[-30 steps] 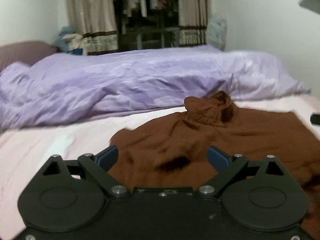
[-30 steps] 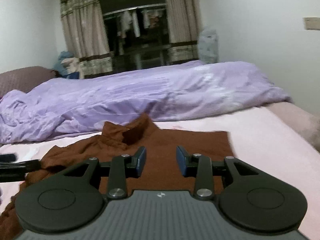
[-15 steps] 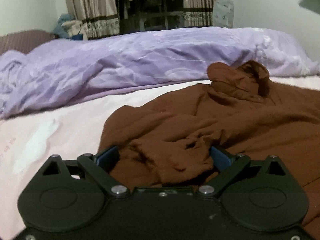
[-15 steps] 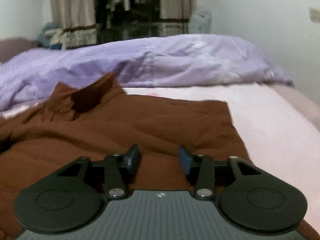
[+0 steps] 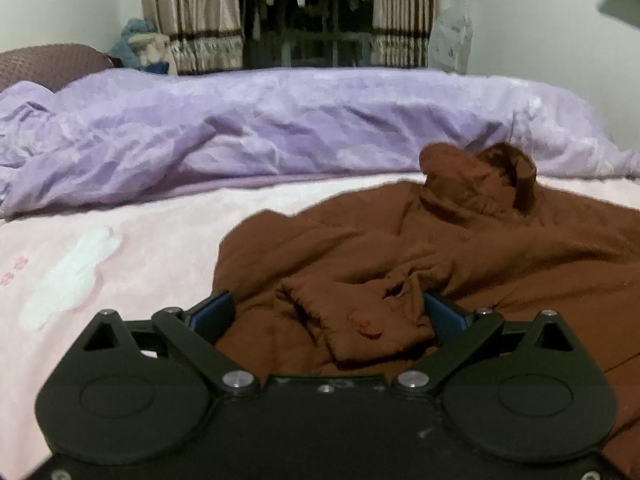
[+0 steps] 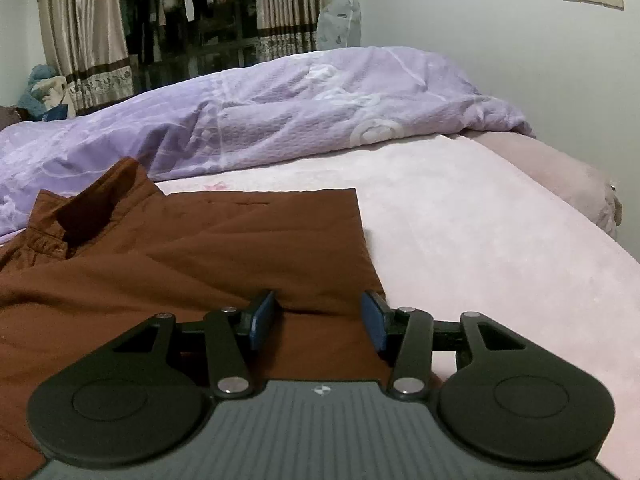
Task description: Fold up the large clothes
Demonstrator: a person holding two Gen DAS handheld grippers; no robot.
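**Operator:** Cuff (image 5: pixel 352 320) first. The sleeve end of the brown shirt (image 5: pixel 460 248) lies right between the blue pads (image 5: pixel 212 312) of my left gripper (image 5: pixel 326 314), bunched up, with a small button on it. The jaws stand spread wide; the cuff's far end touches the right-hand pad, I think, but nothing is clamped.

**Observer:** And the shirt itself?

**Operator:** It lies on the pink bed sheet (image 5: pixel 140 248), collar (image 5: pixel 480 184) standing up toward the purple quilt (image 5: pixel 280 128). The body runs across the bed, from the rumpled sleeve under my left gripper over to a flat, straight side edge (image 6: pixel 366 240) under my right.

**Observer:** What is the right one doing?

**Operator:** My right gripper (image 6: pixel 318 316) sits low over that edge. Its jaws have just been opening and now stand about half spread, released, with cloth lying flat beneath and between them. The edge runs away from me and meets the right-hand pad, so the cloth is mostly toward the left pad.

**Observer:** So which side goes first?

**Operator:** My judgement: the left is nearer a grasp, since the cuff already sits in the gap and only needs closing on. The right must dip to pinch flat cloth, which is harder to catch without also nipping the sheet
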